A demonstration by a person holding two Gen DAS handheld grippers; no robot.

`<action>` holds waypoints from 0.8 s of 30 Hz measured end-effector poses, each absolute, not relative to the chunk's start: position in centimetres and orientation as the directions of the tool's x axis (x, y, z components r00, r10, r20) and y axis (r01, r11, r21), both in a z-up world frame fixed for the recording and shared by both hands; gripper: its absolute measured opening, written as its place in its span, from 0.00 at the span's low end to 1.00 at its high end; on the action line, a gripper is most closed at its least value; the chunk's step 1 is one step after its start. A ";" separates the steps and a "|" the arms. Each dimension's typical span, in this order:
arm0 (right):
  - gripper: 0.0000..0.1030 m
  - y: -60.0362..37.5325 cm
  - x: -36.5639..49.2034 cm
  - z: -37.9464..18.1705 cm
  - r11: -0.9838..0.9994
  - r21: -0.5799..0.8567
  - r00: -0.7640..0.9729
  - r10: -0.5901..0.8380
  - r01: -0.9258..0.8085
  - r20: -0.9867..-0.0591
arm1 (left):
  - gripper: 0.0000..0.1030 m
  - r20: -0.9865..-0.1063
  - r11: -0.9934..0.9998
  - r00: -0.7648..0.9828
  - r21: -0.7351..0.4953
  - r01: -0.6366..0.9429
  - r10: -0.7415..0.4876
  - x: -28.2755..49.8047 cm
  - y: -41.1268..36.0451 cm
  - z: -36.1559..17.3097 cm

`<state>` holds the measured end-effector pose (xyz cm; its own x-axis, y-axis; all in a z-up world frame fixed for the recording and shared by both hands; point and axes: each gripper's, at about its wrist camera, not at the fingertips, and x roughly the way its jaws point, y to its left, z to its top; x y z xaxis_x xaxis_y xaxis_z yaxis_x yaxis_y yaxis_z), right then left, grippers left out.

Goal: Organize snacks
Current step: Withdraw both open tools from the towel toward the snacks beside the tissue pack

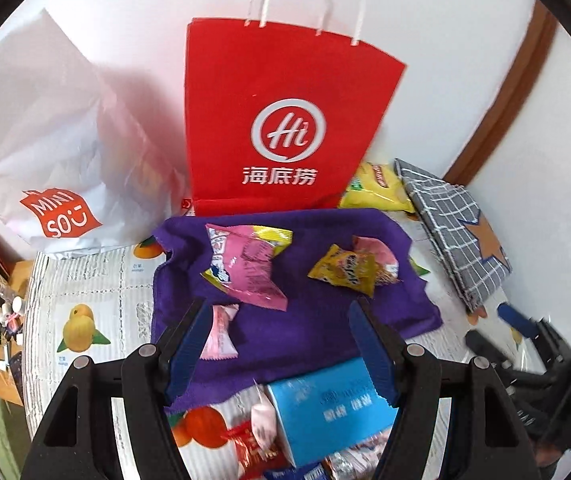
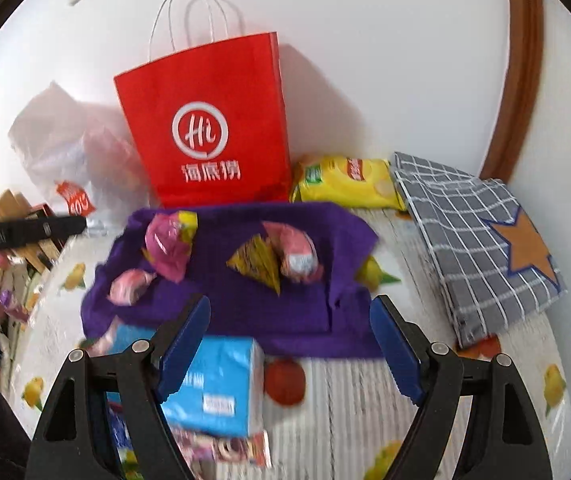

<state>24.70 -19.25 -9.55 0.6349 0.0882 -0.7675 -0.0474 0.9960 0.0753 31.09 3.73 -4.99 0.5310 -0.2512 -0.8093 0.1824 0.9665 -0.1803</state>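
A purple cloth (image 1: 305, 332) (image 2: 245, 308) lies on the table in front of a red paper bag (image 1: 285, 120) (image 2: 209, 128). On the cloth rest a big pink snack packet (image 1: 245, 268) (image 2: 169, 248), a yellow packet (image 1: 343, 270) (image 2: 257, 260) beside a pink one (image 2: 295, 252), and a small pink packet (image 1: 219, 332) (image 2: 127, 286). A blue box (image 1: 329, 404) (image 2: 213, 388) sits at the cloth's near edge with several small snacks around it. My left gripper (image 1: 281, 320) hangs open above the cloth, nothing between its fingers. My right gripper (image 2: 289, 316) is open and empty too.
A white plastic shopping bag (image 1: 53, 152) (image 2: 65, 152) stands left of the red bag. A yellow chips bag (image 1: 377, 188) (image 2: 345, 180) lies right of it, next to a grey checked fabric bag (image 1: 453, 228) (image 2: 477, 240). Clutter lines the table's left edge (image 1: 1, 312).
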 end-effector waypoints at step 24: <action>0.71 -11.6 17.1 -17.6 0.970 0.041 0.490 0.158 -0.240 -0.857 | 0.67 -0.826 0.972 0.513 -0.194 0.130 -0.234 23.5 8.9 -5.7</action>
<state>17.10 -11.58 -17.56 0.4898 0.1578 -0.8574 -0.2402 0.9699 0.0414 23.52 8.94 -5.69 0.5130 -0.2336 -0.8260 0.1303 0.9723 -0.1941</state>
